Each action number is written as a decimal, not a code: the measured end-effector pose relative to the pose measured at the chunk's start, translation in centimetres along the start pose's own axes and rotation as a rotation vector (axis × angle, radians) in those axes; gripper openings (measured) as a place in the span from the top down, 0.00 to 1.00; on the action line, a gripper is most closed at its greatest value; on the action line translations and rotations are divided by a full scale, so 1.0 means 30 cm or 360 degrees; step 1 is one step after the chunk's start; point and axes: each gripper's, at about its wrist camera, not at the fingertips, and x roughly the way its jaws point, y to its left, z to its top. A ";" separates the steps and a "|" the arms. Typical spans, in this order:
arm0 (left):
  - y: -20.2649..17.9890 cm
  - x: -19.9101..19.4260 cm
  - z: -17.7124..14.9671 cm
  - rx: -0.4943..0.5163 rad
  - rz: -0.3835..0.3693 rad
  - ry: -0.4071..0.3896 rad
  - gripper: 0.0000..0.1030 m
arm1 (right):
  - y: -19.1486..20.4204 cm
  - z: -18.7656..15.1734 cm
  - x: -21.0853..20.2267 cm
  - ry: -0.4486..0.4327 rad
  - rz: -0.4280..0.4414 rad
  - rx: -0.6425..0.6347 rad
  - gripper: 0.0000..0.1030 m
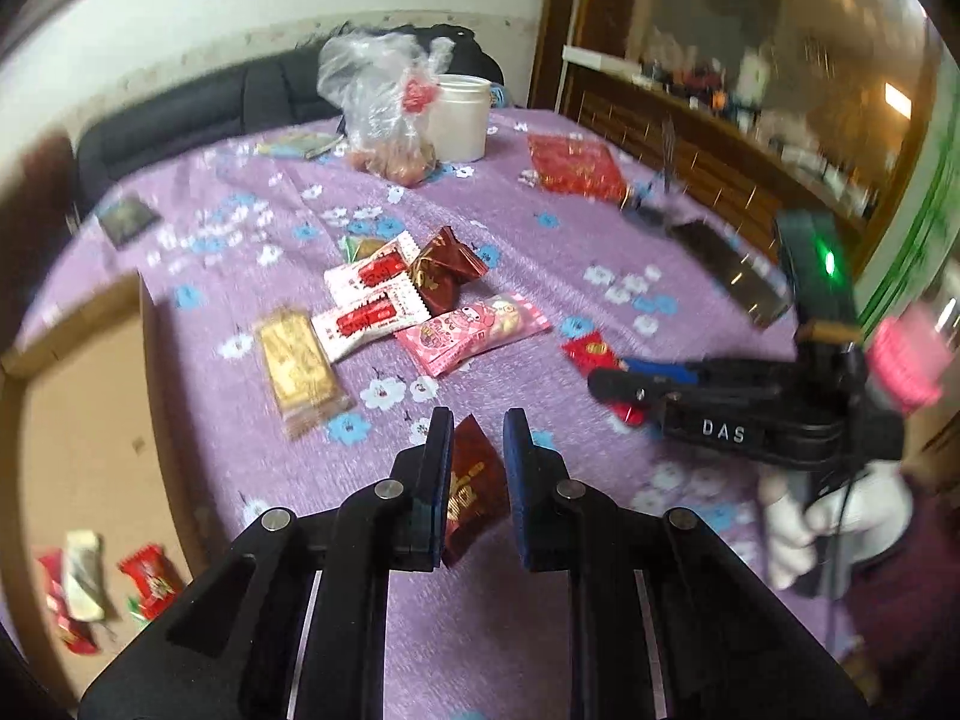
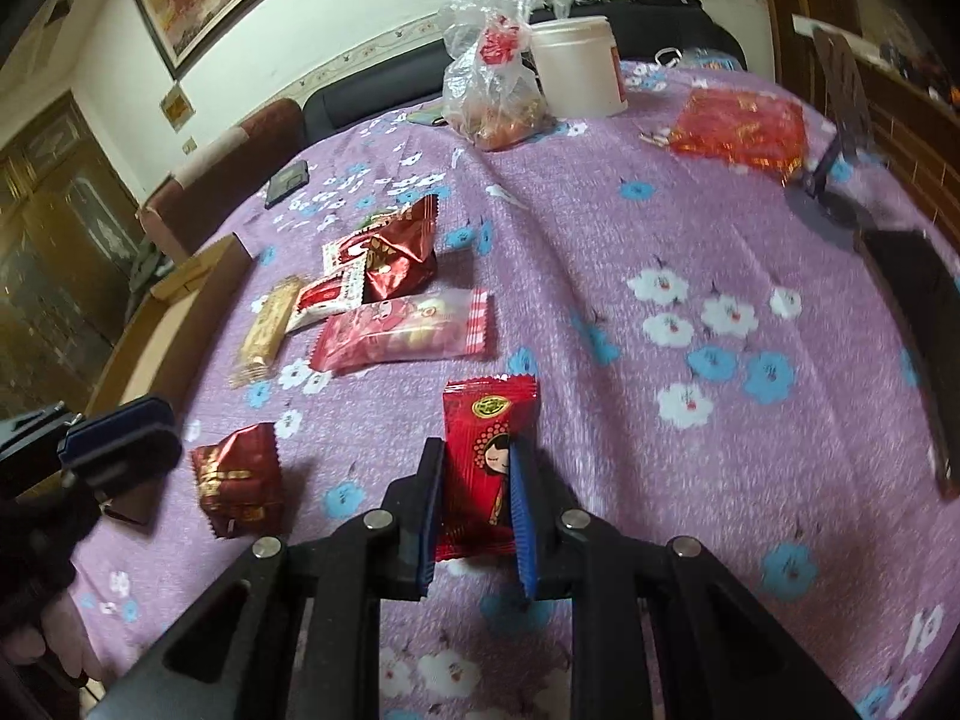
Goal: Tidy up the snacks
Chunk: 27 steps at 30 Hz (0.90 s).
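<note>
A pile of wrapped snacks (image 1: 396, 300) lies mid-table on the purple floral cloth (image 1: 540, 276); the pile also shows in the right wrist view (image 2: 384, 300). My left gripper (image 1: 478, 429) straddles a dark red foil snack (image 1: 474, 492), which touches the left pad only, with a gap on the right. That snack (image 2: 240, 480) lies on the cloth in the right wrist view, beside the left gripper's fingers (image 2: 120, 438). My right gripper (image 2: 474, 450) is shut on a red packet with a cartoon girl (image 2: 486, 462). The right gripper (image 1: 606, 384) shows at right in the left wrist view.
A cardboard box (image 1: 78, 420) at the table's left edge holds a few snacks (image 1: 144, 582). At the back stand a clear plastic bag (image 2: 489, 90), a white jar (image 2: 576, 66) and a red packet (image 2: 738, 129). A dark phone-like slab (image 2: 918, 348) lies at right.
</note>
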 end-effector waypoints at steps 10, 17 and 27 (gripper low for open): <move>0.034 0.098 0.004 0.0004 0.0046 0.0038 0.72 | -0.007 -0.010 -0.005 0.0004 0.0031 0.0030 0.77; 0.022 0.207 -0.023 0.0117 0.0028 0.0213 0.73 | -0.014 -0.008 -0.003 0.0012 0.0050 0.0035 0.77; -0.089 0.180 -0.114 0.0346 0.0005 0.0244 0.48 | 0.017 -0.013 0.003 0.0003 -0.0014 -0.0052 0.76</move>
